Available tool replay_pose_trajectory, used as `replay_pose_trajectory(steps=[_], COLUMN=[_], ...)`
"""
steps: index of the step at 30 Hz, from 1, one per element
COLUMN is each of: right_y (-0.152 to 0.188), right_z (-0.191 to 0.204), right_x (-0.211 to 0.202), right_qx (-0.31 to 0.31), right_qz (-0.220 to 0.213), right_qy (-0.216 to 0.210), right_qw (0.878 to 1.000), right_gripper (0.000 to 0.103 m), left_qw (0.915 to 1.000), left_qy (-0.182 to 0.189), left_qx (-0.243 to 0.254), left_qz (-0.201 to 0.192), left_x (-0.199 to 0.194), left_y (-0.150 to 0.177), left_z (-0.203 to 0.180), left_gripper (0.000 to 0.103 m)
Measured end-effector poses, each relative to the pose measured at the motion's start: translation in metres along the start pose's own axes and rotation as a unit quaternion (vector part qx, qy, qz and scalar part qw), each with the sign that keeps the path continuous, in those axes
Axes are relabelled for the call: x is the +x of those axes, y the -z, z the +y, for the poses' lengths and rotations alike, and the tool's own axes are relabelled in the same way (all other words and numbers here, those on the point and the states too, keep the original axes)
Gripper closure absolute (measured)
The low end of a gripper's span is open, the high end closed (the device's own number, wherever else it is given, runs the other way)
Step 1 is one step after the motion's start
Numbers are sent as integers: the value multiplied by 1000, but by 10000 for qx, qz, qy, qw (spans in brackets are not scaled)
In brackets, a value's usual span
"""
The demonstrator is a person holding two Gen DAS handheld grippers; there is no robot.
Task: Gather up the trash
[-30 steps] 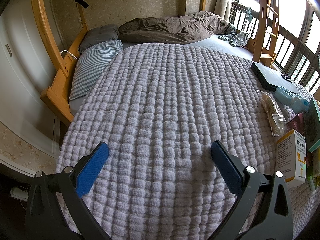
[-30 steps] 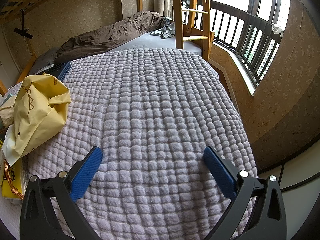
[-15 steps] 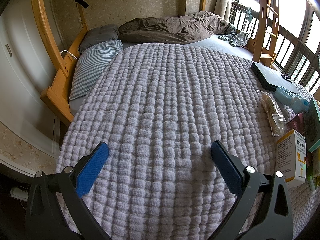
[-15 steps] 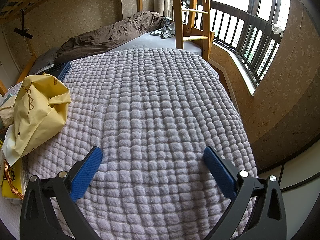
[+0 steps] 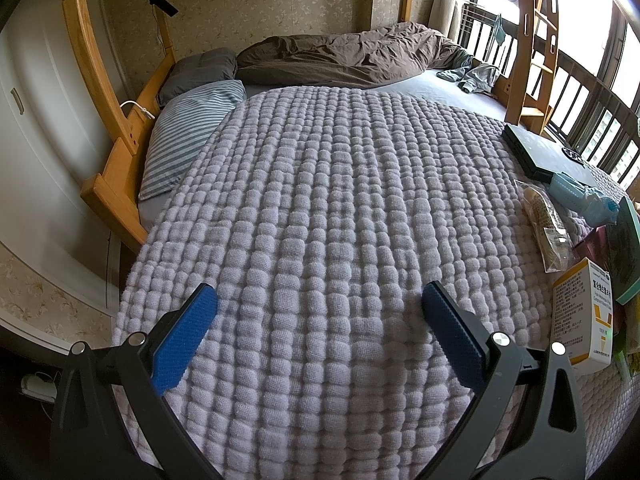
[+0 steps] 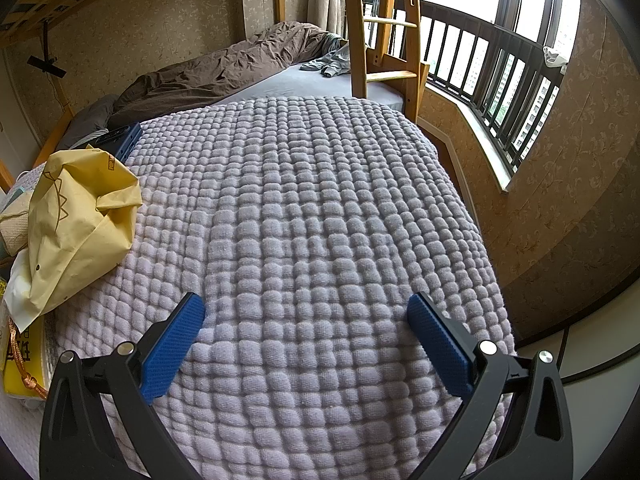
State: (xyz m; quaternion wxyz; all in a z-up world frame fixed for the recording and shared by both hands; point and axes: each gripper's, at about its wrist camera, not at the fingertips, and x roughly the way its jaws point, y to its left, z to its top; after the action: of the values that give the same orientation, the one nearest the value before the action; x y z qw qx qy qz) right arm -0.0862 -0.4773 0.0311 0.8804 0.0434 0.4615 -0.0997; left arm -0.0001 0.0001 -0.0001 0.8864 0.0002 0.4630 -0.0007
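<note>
Litter lies on a lilac quilted blanket (image 5: pixel 320 208) spread over a bed. In the left wrist view a white and yellow carton (image 5: pixel 584 316), a clear snack packet (image 5: pixel 546 224) and a pale blue wrapper (image 5: pixel 580 198) sit at the right edge. My left gripper (image 5: pixel 318 300) is open above bare blanket, well left of them. In the right wrist view a crumpled yellow paper bag (image 6: pixel 76 224) rests at the left, with white paper (image 6: pixel 18 292) and a yellow box with an orange cord (image 6: pixel 20 364) below it. My right gripper (image 6: pixel 306 308) is open, holding nothing, to the right of the bag.
A dark flat box (image 5: pixel 548 156) lies on the blanket near the litter. A striped pillow (image 5: pixel 188 132), a grey pillow and a brown duvet (image 5: pixel 348 60) lie at the bed's far end. A wooden ladder (image 6: pixel 384 40) and a barred window (image 6: pixel 500 76) stand on the right side.
</note>
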Motion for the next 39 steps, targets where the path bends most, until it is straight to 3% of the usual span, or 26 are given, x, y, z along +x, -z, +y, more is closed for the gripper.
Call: replay_pose_trajectory(steps=[20, 24, 27, 31, 34, 39], right_y=[-4, -12, -17, -32, -47, -66], right_z=[0, -16, -20, 2, 29, 69], right_x=[0, -5, -21, -41, -37, -23], right_qx=[41, 322, 637, 426, 257, 139], right_qz=[15, 123, -74, -302, -197, -3], right_qy=[36, -15, -380, -915, -1150, -1315], right_qw=[10000, 9994, 9972, 9944, 9928, 9912], right_gripper=[4, 4, 4, 4, 4, 4], left_qw=[9999, 9998, 9992, 9960, 9914, 9875], left_qy=[-66, -3, 342, 454, 627, 755], left_qx=[-81, -43, -185, 492, 988, 1242], left_qz=[8, 168, -115, -590, -592, -605], left_x=[-5, -7, -29, -64, -75, -72], left_y=[-3, -4, -2, 0, 2, 5], left_z=[0, 4, 8, -25, -61, -97], left_gripper=[1, 1, 1, 1, 1, 1])
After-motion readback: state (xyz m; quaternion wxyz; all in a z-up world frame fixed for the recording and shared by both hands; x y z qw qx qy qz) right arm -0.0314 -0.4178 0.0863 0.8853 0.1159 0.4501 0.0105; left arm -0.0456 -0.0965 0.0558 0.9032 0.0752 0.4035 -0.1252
